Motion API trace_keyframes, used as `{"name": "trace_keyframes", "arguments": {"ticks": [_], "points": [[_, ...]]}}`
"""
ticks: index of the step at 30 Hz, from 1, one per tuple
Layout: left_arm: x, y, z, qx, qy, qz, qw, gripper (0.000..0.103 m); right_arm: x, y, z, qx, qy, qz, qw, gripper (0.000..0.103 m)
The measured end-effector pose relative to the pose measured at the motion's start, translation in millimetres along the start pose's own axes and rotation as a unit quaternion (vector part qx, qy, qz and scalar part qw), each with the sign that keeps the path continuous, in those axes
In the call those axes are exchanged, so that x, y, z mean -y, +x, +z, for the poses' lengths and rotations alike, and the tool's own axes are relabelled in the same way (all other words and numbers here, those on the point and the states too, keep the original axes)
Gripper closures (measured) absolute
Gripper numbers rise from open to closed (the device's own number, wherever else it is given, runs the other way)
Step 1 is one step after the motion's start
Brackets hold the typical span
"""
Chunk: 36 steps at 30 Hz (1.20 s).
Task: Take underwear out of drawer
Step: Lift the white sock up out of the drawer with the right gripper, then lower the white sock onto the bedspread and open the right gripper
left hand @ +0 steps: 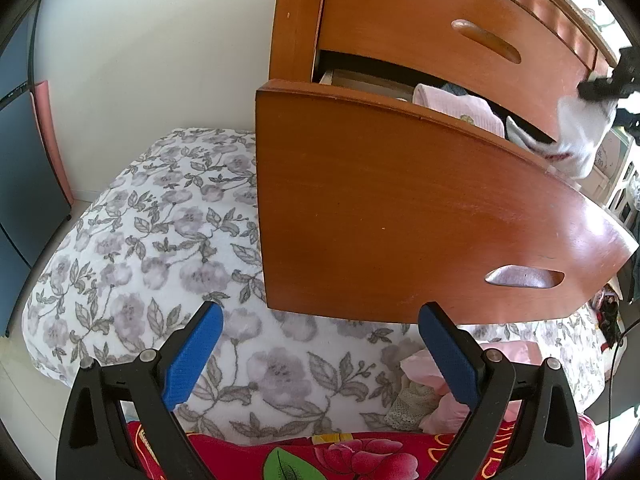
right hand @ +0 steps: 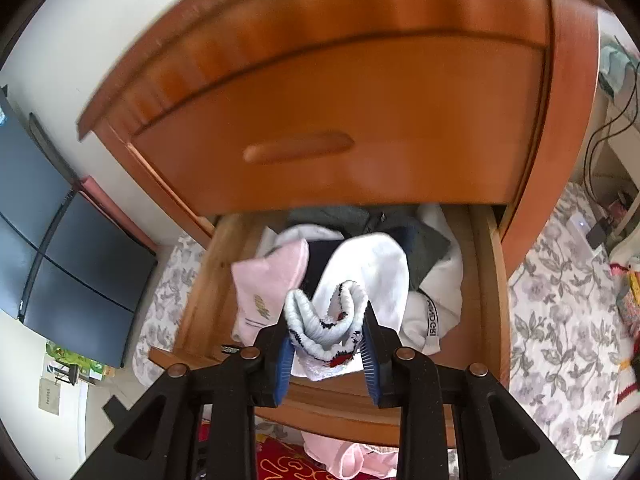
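While your right gripper clamps the white underwear above the open drawer's front edge, your left gripper hangs spread apart, empty, below it.

You're facing a white wall, daylight bright on it, floral bedding below, and what may be a dark cabinet at left.
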<state>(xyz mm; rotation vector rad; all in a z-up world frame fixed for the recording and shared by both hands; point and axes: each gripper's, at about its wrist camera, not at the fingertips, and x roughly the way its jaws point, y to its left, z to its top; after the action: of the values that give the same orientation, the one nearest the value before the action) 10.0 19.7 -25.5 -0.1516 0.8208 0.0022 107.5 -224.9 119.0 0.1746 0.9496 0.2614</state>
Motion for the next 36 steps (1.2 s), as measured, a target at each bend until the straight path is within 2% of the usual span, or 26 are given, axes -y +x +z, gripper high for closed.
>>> {"name": "trace_keyframes", "arguments": {"ticks": [8, 18, 24, 36], "points": [[0.0, -0.2, -1.1, 0.000, 0.000, 0.002, 1.0000, 0.005, -13.3, -44.6, 6.4, 0.052, -0.013, 0.009, 0.999, 0.072], [-0.3, -1.9, -1.1, -0.001, 0.000, 0.005, 1.0000, 0.005, -31.2, -80.6, 3.9, 0.096, -0.033, 0.027, 0.994, 0.072], [1.5, -0.9, -0.1, -0.004, 0.003, 0.009, 0.9999, 0.005, -48.2, -111.1, -3.1, 0.127, -0.059, 0.055, 0.989, 0.072], [6.8, 2.2, 0.4, -0.008, 0.017, 0.023, 0.9996, 0.005, -45.6, -133.3, -36.7, 0.139, -0.077, 0.119, 0.980, 0.072]]}}
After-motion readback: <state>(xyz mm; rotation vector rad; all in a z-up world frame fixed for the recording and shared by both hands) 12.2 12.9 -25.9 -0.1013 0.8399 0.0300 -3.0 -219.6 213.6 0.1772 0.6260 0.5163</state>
